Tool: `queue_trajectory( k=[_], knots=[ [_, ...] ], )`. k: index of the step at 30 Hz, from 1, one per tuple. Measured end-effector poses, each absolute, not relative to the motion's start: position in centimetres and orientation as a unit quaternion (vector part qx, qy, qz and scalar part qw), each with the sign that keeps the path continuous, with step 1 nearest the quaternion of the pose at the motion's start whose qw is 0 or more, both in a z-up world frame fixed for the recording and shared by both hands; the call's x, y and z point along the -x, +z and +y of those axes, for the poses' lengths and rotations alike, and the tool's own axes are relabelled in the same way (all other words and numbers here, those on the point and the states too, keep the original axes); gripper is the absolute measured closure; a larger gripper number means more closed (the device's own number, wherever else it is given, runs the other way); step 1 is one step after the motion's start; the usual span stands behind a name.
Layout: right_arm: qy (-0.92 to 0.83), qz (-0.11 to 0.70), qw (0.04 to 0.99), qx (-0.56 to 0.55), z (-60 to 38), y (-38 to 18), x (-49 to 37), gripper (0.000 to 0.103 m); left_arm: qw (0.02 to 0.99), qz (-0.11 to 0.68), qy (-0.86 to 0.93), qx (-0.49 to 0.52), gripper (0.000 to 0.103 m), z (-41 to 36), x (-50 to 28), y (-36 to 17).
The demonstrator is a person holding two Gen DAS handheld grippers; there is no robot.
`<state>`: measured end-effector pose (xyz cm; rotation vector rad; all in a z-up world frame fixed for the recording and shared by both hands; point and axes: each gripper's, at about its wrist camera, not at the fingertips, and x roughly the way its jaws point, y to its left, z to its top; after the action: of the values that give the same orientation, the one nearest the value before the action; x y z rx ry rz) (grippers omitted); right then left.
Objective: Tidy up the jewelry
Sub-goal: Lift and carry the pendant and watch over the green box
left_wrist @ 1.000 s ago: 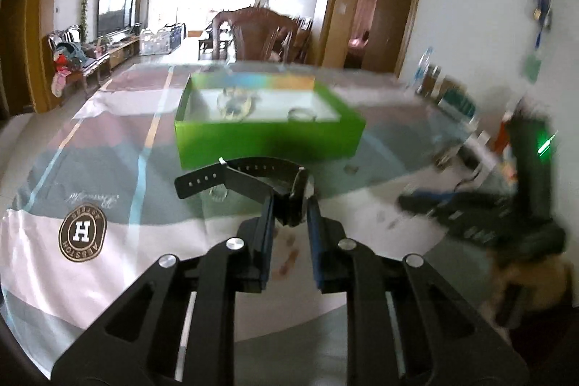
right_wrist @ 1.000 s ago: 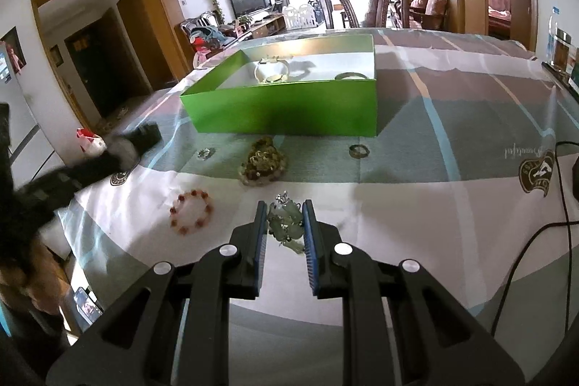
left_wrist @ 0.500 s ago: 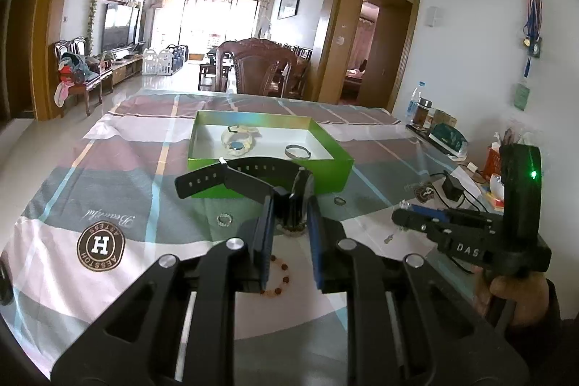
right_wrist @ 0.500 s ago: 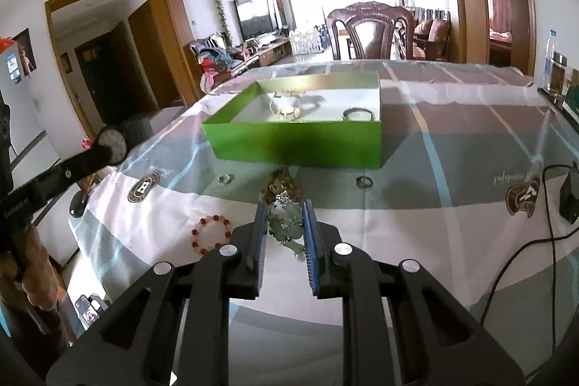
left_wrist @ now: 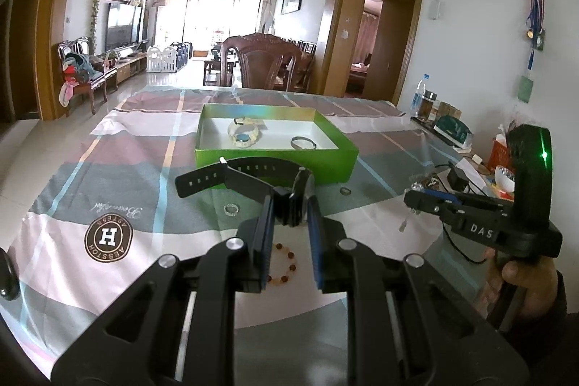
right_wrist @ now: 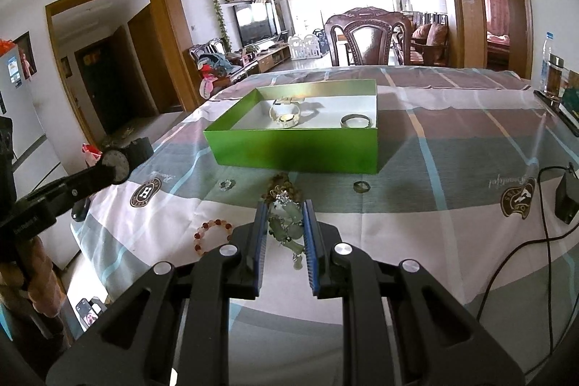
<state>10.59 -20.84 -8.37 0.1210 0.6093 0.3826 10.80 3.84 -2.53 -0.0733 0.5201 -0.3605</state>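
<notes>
My left gripper (left_wrist: 290,205) is shut on the case of a black watch (left_wrist: 231,173), held in the air with its strap looping out to the left. My right gripper (right_wrist: 285,208) is shut on a pale green jade ornament (right_wrist: 286,226) that dangles above the cloth. Ahead of both stands a green box (left_wrist: 275,163) (right_wrist: 296,152) holding a cream watch (left_wrist: 244,132) and a silver bangle (left_wrist: 303,143). In the right wrist view the black watch (right_wrist: 116,164) shows at the left edge.
On the checked tablecloth lie a red bead bracelet (right_wrist: 213,234), a brown bead pile (right_wrist: 284,186) and two small rings (right_wrist: 227,184) (right_wrist: 362,186). A black adapter (right_wrist: 566,198) with its cable sits on the right, bottles (left_wrist: 425,102) at the far right, and a wooden chair (right_wrist: 369,38) behind the table.
Both grippers have risen from the table with the watch and the jade ornament still held. The box and loose jewelry now look farther below. The blur is gone.
</notes>
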Motion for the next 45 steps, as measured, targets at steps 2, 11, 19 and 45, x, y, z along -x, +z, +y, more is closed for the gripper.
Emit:
queue_trajectory(
  k=[2, 11, 19, 45],
  knots=[
    [0.188, 0.299, 0.934, -0.058, -20.8, -8.3, -10.6, 0.084, 0.949, 0.258, -0.178, 0.036, 0.085, 3.8, -10.8, -2.7],
    [0.185, 0.298, 0.935, -0.061, -21.0, -8.4, -10.6, 0.084, 0.948, 0.262, -0.18, 0.035, 0.085, 3.8, -11.0, -2.9],
    [0.185, 0.3, 0.934, -0.061, -21.1, -8.5, -10.7, 0.084, 0.946, 0.267, -0.179, 0.035, 0.085, 3.9, -11.1, -3.4],
    [0.19, 0.282, 0.94, -0.043, -21.3, -6.1, -13.9, 0.084, 0.948, 0.26, -0.184, 0.013, 0.085, 3.0, -14.7, -1.4]
  ],
)
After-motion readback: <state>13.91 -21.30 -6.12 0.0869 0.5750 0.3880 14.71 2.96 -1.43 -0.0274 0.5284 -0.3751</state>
